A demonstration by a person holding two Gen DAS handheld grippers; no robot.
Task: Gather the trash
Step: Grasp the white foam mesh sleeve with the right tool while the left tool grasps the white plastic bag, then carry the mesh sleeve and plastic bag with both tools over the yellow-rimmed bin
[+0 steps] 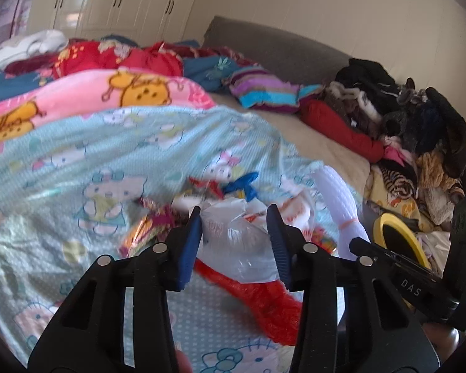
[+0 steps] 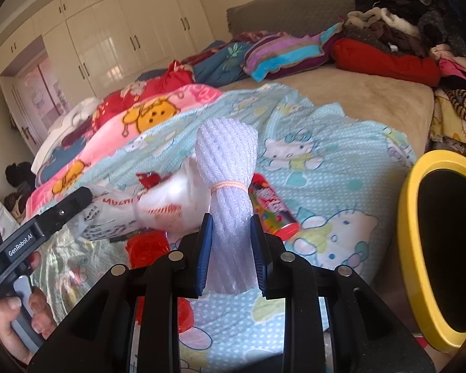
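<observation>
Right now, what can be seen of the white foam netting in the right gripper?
The white foam netting is a bundle of soft mesh sleeves, like fruit packing foam, cinched partway up by a thin orange rubber band. It stands roughly upright, flaring at the top, its lower part clamped between the blue pads of the right gripper. It sits over the pale blue cartoon-cat blanket, beside a crumpled plastic bag. The left wrist view shows it too.

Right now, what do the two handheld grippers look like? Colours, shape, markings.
Both match: the left gripper and right gripper have black plastic bodies with cut-out linkage arms, round silver pins at the joints and ribbed blue finger pads. Seen from the other camera, white lettering: "GenRobot.AI" on the left, "DAS" on the right. No cables or sleeves visible.
</observation>
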